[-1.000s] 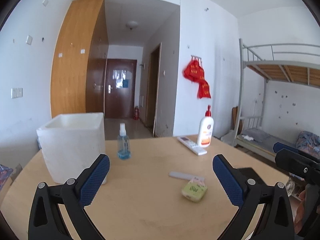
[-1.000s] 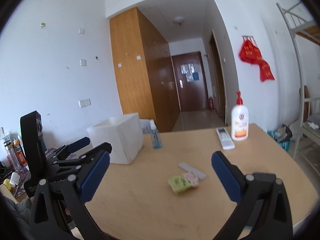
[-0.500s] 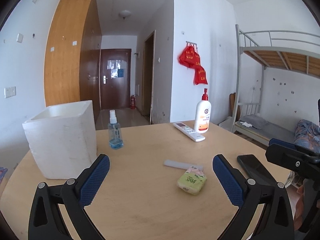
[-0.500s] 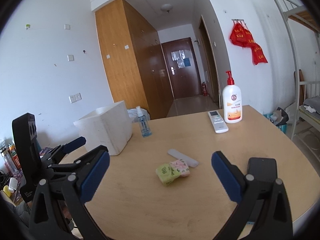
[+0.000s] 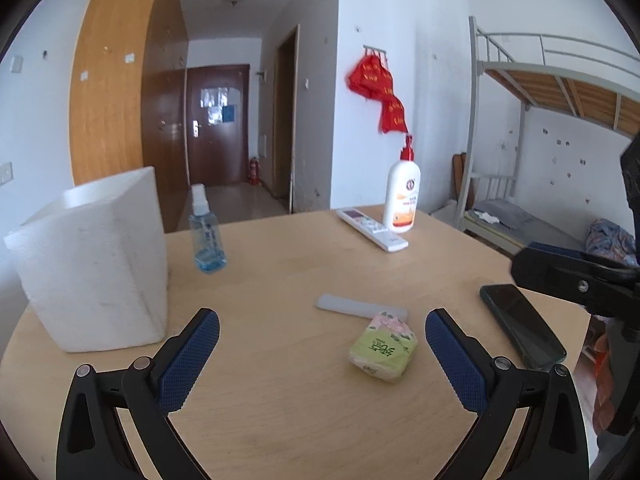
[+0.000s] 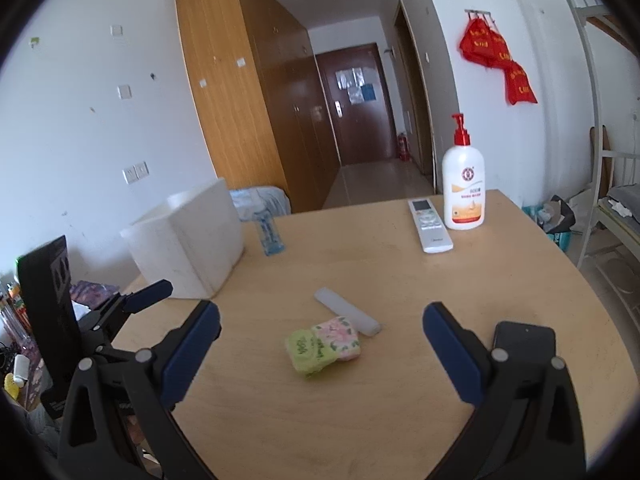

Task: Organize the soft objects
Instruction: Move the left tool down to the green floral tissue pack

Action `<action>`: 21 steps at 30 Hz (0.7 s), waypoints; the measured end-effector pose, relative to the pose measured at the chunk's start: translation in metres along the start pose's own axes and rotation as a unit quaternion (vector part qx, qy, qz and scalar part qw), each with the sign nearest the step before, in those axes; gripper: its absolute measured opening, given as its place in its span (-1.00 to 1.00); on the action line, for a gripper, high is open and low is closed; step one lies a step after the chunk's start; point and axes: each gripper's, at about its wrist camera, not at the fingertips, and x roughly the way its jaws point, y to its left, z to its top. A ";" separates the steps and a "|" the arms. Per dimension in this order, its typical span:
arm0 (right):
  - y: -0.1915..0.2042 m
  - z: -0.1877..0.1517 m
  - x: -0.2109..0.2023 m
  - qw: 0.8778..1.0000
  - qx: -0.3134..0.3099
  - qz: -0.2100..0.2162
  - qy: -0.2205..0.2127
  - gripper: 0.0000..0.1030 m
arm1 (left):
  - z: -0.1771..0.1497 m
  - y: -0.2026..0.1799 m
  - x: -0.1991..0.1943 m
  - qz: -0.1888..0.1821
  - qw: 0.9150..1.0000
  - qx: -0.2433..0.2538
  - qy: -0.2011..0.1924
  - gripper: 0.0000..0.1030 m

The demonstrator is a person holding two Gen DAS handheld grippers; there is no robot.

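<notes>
Both the left gripper [image 5: 322, 340] and right gripper [image 6: 320, 344] hang spread wide, holding nothing, above the wooden table [image 5: 280, 420]. The green tissue pack [image 5: 383, 347] lies between them, touching a white bar [image 5: 360, 307]; a white foam box [image 5: 92, 260] stands well apart.

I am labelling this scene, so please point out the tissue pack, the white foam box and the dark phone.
tissue pack [image 6: 323, 344], right wrist view, middle of its top face
white foam box [image 5: 96, 276], left wrist view, its front wall
dark phone [image 5: 522, 326], left wrist view, its screen
</notes>
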 end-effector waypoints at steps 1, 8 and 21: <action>-0.002 0.001 0.004 1.000 -0.001 0.000 0.006 0.99 | 0.000 -0.001 0.004 -0.002 1.000 0.002 0.005 0.99; -0.012 0.011 0.035 0.999 -0.005 0.000 0.044 0.99 | -0.002 0.001 0.037 -0.041 0.997 -0.009 0.070 0.99; -0.042 0.018 0.076 0.996 0.030 0.020 0.086 0.99 | -0.009 -0.008 0.095 -0.089 0.980 -0.051 0.171 0.95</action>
